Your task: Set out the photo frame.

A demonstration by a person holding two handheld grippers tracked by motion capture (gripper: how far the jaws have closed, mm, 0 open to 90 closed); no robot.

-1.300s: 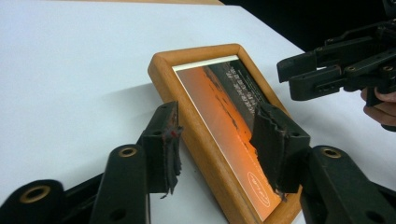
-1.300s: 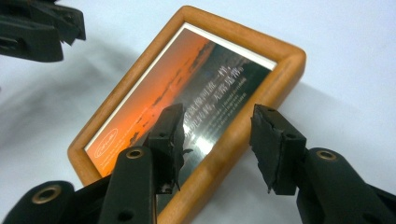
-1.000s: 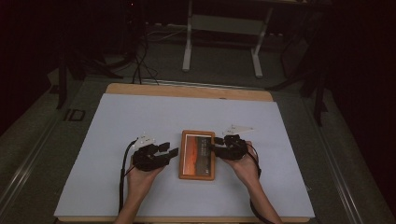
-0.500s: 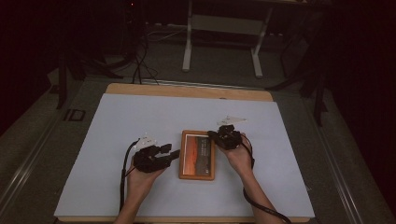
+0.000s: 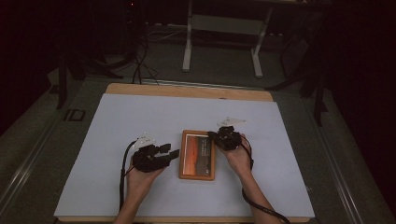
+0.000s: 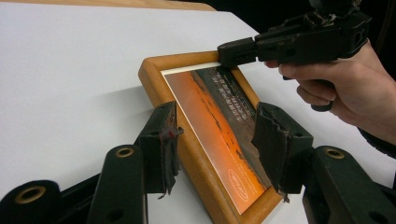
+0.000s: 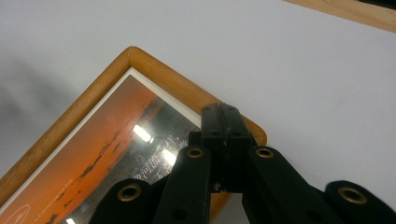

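A wooden picture frame (image 5: 197,155) holding an orange sunset print lies flat on the white sheet (image 5: 140,116) in the middle of the table. My left gripper (image 5: 171,150) rests just left of it, open. In the left gripper view its jaws (image 6: 217,135) straddle the frame's (image 6: 154,74) near left edge, one outside the wood and one over the print, neither pad pressing. My right gripper (image 5: 211,135) is shut with nothing between its jaws. Its tips (image 7: 220,114) sit over the frame's (image 7: 116,126) far right corner, and it also shows from the side (image 6: 229,53).
The table's wooden edge (image 5: 187,91) runs along the far side of the sheet. Beyond it on the dark floor stand metal stand legs (image 5: 222,23) and loose cables (image 5: 140,65). A cable trails from each gripper toward the near edge.
My right gripper has shifted from beside the frame's right edge up onto its far right corner, and its jaws have shut. The left gripper and the frame have stayed put.
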